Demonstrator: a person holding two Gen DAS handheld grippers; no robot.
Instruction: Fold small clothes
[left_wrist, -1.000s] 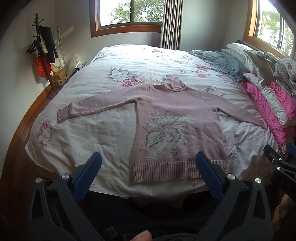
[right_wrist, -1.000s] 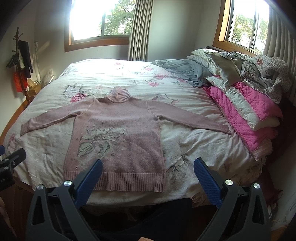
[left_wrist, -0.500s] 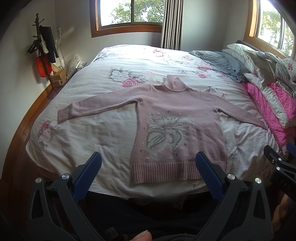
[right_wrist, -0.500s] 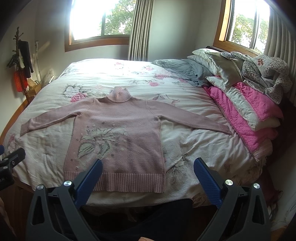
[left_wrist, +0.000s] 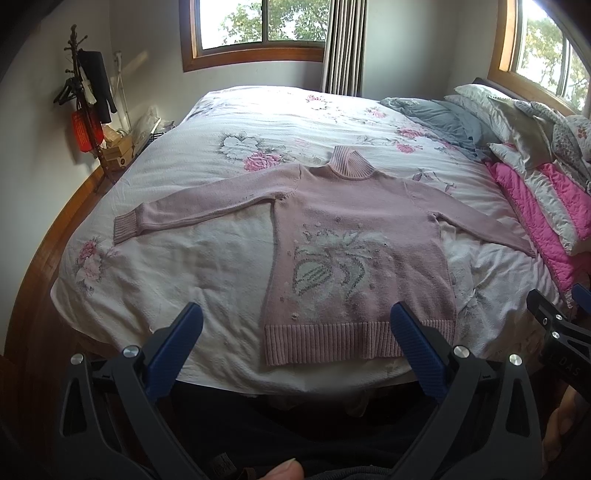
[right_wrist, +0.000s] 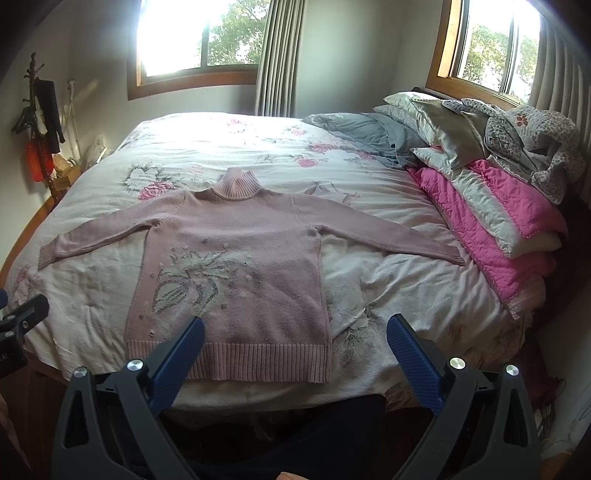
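Starting nearest the cameras, the left gripper (left_wrist: 293, 325) and the right gripper (right_wrist: 295, 338) are seen with their blue fingers spread wide, and nothing is held between them; both are kept back off the near edge of the bed (left_wrist: 155, 295), clear of any cloth. Just beyond that edge, the ribbed hem (right_wrist: 258, 360) of the pink sweater (left_wrist: 354, 236) is reached first. The sweater is laid flat and face up on the flowered cover, its long axis running straight away from the grippers, hem near and turtleneck collar (left_wrist: 349, 162) far. Both sleeves are stretched out sideways, across that axis. The left sleeve cuff (left_wrist: 125, 229) is found well out toward the left gripper's side, and the right sleeve cuff (right_wrist: 448, 254) toward the right gripper's side, near the stacked pink quilt (right_wrist: 491, 229). Each sleeve is therefore judged easiest to take with the gripper on its own side, then drawn inward across the body. No fold is yet made, so the task is judged to be at its beginning. Farthest back, pillows (right_wrist: 436, 129) and two windows are seen.
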